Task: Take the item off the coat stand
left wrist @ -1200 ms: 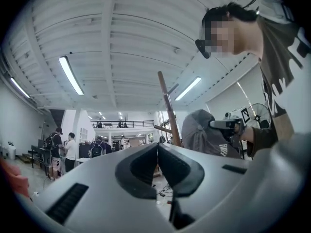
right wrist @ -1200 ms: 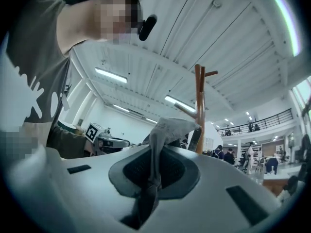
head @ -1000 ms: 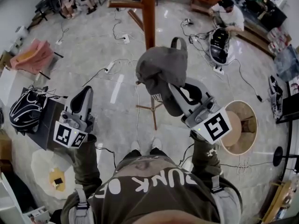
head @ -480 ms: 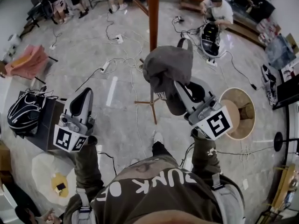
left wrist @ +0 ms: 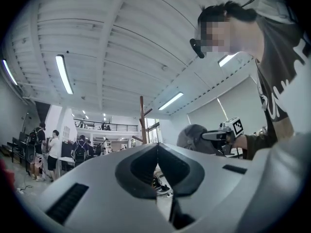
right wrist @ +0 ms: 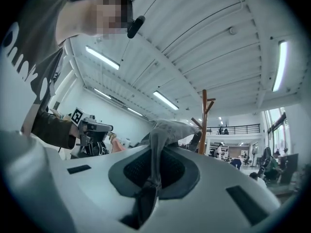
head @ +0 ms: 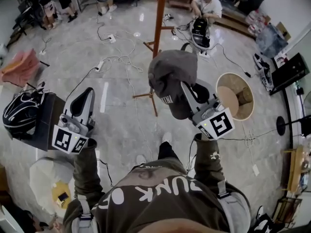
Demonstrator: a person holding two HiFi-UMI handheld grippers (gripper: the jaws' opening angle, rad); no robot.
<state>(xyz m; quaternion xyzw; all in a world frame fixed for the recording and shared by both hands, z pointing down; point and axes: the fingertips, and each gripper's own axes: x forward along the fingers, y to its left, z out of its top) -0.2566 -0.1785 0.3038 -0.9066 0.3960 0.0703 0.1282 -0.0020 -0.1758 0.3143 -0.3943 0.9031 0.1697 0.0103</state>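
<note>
Holding: the right gripper is clenched on a fold of the grey cap, with the fabric pinched between its closed jaws.
Cap position: clear of the coat stand, in the air above the floor, draped over the right gripper's jaw end in front of the person.
Left gripper: jaws pressed together with nothing between them, held on the person's left, well apart from the cap.
Coat stand: wooden pole, upright, beyond the cap and not touching it.
Floor: pale and glossy, white cables strewn near the stand's foot.
Background: a seated person beyond the stand.
</note>
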